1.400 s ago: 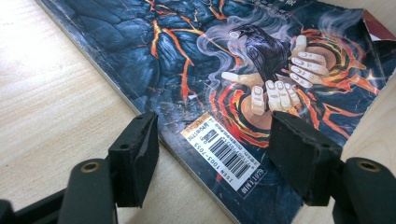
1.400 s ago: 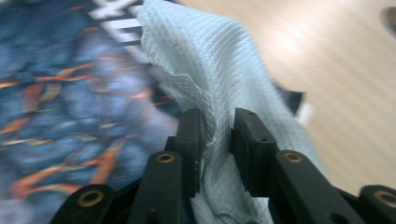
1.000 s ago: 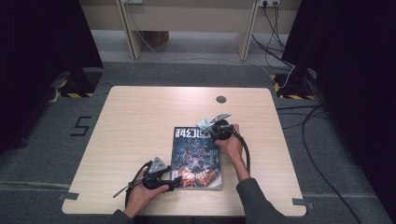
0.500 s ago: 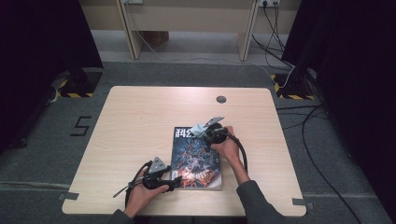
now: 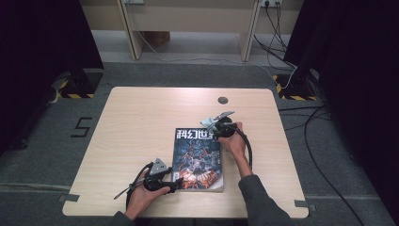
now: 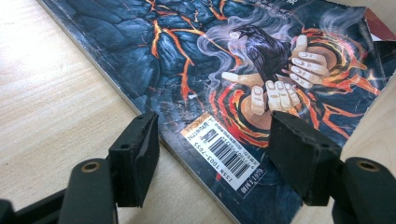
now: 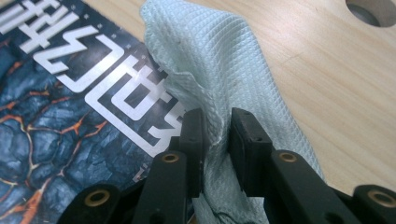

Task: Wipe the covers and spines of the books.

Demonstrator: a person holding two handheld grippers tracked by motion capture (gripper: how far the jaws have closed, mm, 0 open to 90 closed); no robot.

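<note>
1. right hand-held gripper (image 7: 215, 140): jaws drawn nearly together on a pale blue-green cloth (image 7: 210, 70), pinching a bunched fold between the pads. the rest of the cloth hangs free ahead of the jaws.
2. cloth position: it lies across the far right corner of the magazine (image 5: 197, 160), part on the white title lettering and part on the bare surface (image 5: 141, 122) beyond the cover's edge. held this way, the loose end can be dragged over the cover, which reads as a wiping stroke.
3. left hand-held gripper (image 6: 212, 149): jaws stand partly open and hold nothing. they straddle the near left corner of the magazine by the barcode label (image 6: 224, 151), one pad over the bare wood, the other over the cover.
4. likely purpose of the left placement: to steady the magazine so that it does not slide under the cloth. whether the pads press on it cannot be told.
5. magazine: lies flat and closed, cover up, near the middle of the near half of the surface.
6. a round cable port (image 5: 222, 100) sits far of the right hand, well apart from the work.
</note>
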